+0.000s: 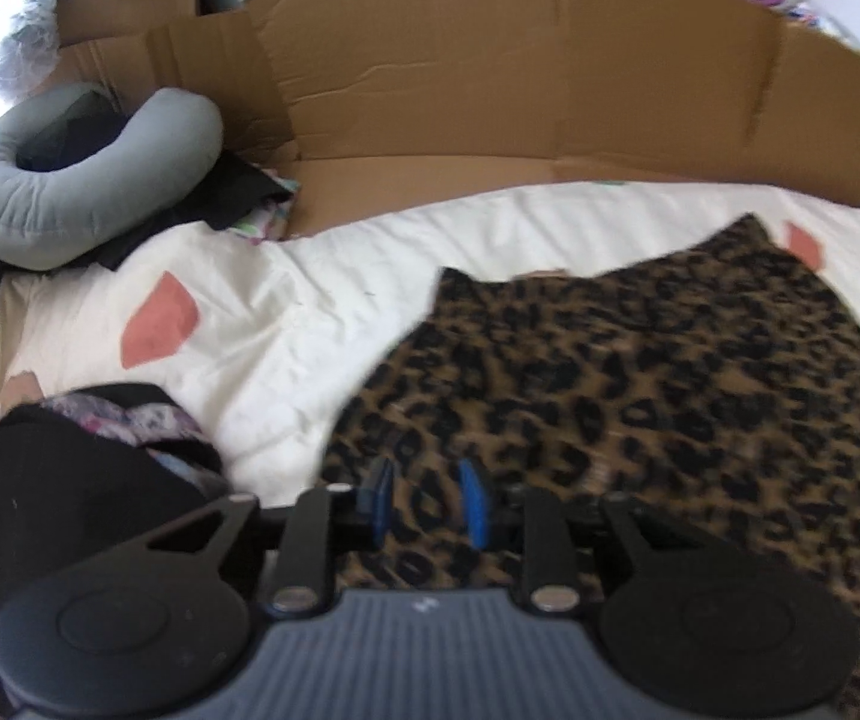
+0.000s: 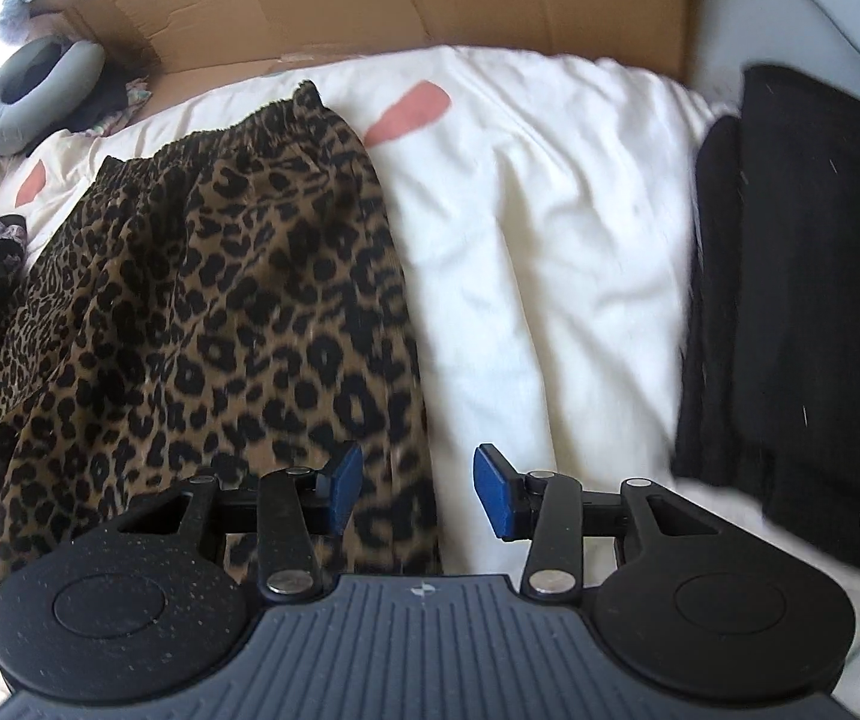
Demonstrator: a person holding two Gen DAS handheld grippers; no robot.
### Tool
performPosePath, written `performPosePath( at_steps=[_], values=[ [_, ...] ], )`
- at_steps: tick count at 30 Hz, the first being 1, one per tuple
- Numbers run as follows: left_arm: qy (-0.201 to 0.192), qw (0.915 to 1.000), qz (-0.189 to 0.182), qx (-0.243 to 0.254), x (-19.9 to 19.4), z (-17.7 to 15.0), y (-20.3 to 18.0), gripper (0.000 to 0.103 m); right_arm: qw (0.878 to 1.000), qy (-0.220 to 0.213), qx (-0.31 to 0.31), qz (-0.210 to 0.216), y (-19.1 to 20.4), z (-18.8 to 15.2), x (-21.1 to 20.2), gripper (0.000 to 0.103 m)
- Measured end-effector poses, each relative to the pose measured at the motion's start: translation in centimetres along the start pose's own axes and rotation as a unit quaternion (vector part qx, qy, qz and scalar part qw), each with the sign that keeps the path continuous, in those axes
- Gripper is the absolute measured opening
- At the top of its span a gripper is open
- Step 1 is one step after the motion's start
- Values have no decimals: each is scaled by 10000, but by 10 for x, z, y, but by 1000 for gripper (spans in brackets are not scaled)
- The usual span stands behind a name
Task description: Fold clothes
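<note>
A leopard-print skirt [image 1: 640, 372] lies spread flat on the white bedcover [image 1: 285, 324], its gathered waistband at the far end. My left gripper [image 1: 426, 501] hovers over the skirt's near left part, blue pads apart, nothing between them. In the right wrist view the same skirt [image 2: 201, 276] fills the left half on the bedcover [image 2: 550, 240]. My right gripper [image 2: 417, 492] stands open over the skirt's near right edge, its left pad above the print and its right pad above the white cover.
A folded black garment stack [image 2: 802, 312] lies on the right of the bed. A heap of black and floral clothes [image 1: 99, 468] sits at the near left. A grey U-shaped pillow [image 1: 87, 180] and flattened cardboard [image 1: 520, 78] border the far side.
</note>
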State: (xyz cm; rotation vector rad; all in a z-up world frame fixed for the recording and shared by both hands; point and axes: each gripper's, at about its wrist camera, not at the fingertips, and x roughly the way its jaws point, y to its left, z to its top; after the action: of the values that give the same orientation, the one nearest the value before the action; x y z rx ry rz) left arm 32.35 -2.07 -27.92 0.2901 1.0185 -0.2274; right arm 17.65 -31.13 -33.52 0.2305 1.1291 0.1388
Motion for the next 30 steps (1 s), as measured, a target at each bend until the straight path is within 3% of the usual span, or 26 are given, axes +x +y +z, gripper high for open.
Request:
performPosePath(
  at_steps=[2,6,10,21,30],
  values=[
    [49,9999,-82,64,-11,-7,-12,38,9999,-60,102,22,-2,-9,-8,49],
    [111,9994,-222,244,-32,-23,-34,46,9993,-181,305,66,-6,-26,-23,49],
    [164,9994,-273,115,-55,-36,-48,54,9981,-333,508,81,-9,-42,-38,49],
    [-151,9975,-426,-541,-97,-53,-67,57,9947,-691,756,-40,-1,-57,-49,50],
    [144,9939,-876,-653,-90,-74,-86,57,9941,-625,888,-81,2,-60,-34,50]
  ],
)
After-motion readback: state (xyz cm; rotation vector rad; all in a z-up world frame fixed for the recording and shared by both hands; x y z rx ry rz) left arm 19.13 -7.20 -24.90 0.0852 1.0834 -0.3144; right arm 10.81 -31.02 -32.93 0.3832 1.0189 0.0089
